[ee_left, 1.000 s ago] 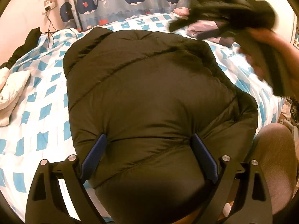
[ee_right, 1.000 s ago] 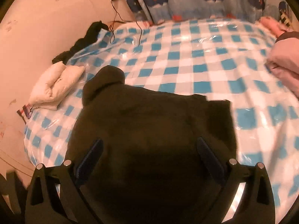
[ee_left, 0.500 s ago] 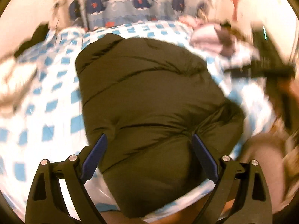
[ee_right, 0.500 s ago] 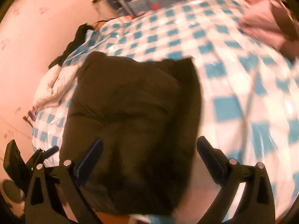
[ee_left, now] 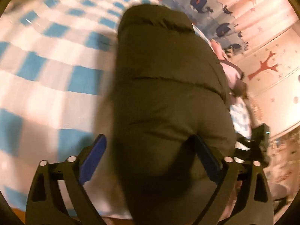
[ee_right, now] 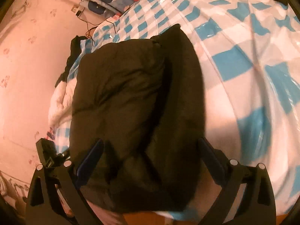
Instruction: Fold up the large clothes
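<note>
A dark puffy jacket (ee_left: 165, 97) lies folded into a long bundle on the blue-and-white checked bed cover (ee_left: 46, 71). My left gripper (ee_left: 150, 161) is open, its blue-padded fingers (ee_left: 91, 159) spread at the bundle's near end, at its left side. In the right wrist view the same jacket (ee_right: 135, 103) fills the middle. My right gripper (ee_right: 148, 163) is open, its fingers spread at the bundle's near end. The other gripper shows at the right edge of the left view (ee_left: 260, 140) and at the left edge of the right view (ee_right: 48, 155).
A white garment (ee_right: 60, 101) and a dark one (ee_right: 73, 54) lie at the bed's left side near a pink wall. Pink clothes (ee_left: 232, 73) sit beyond the jacket. A whale-print curtain (ee_left: 211, 9) hangs behind. A cable (ee_right: 90, 30) runs from a wall socket.
Both grippers have swung out to opposite sides of the jacket and come down near the bed's front edge; the views have turned. The jacket is folded narrower.
</note>
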Motion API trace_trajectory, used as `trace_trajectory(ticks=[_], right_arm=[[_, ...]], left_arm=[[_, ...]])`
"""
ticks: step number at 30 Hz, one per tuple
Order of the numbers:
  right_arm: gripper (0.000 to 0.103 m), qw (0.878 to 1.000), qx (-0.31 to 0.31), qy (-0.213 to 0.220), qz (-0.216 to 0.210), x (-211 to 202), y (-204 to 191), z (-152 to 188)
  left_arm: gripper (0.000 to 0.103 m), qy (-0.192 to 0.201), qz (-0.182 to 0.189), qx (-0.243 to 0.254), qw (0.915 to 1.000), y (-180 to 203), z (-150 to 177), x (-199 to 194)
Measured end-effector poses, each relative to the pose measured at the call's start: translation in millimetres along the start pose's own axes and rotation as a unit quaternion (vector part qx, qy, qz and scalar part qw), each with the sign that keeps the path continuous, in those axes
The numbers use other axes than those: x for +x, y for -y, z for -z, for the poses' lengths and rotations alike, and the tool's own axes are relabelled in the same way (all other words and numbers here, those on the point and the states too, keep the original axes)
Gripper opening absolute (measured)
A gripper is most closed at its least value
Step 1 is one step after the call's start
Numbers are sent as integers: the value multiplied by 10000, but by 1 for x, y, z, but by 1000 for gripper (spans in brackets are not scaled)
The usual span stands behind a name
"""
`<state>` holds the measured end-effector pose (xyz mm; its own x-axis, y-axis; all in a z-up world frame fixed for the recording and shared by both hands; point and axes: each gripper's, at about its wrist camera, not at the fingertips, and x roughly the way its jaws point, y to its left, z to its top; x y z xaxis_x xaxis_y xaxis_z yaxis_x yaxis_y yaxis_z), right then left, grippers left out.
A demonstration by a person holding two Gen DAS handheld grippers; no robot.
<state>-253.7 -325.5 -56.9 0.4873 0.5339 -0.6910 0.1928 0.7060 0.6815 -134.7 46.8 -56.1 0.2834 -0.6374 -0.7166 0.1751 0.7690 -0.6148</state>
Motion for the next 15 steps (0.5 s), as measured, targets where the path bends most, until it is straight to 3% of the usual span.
trace_trajectory(ticks=[1,3,5,8,10,12,14,15], right_arm=[[96,9999,0,-124,-1,11,-3,-1],[97,9997,-132,-180,-36,24,-14,0],[97,9991,-364,-78,-182,34,-35,0],[98,9959,-720,39,-549,47,-76,-5],[97,9897,-1111,50,-906,59,-111,-4],[97,9852,-1428,-80,-948,74,-130,1],[97,9849,-1610,-463,-442,102,-136,9],[97,9842,-1664,-585,-168,111,-132,13]], left_arm=[[92,-185,147,-44,9997,2,-4,12],[91,-173,-58,299,9994,19,-5,19],[64,64,-413,837,9956,41,-1,10],[51,619,-833,1450,9840,69,5,-23],[50,1004,-1146,1670,9741,76,10,-46],[50,1291,-1433,1723,9660,73,17,-67],[53,1255,-1695,1562,9649,54,24,-76],[56,1053,-1818,1447,9669,42,24,-70]])
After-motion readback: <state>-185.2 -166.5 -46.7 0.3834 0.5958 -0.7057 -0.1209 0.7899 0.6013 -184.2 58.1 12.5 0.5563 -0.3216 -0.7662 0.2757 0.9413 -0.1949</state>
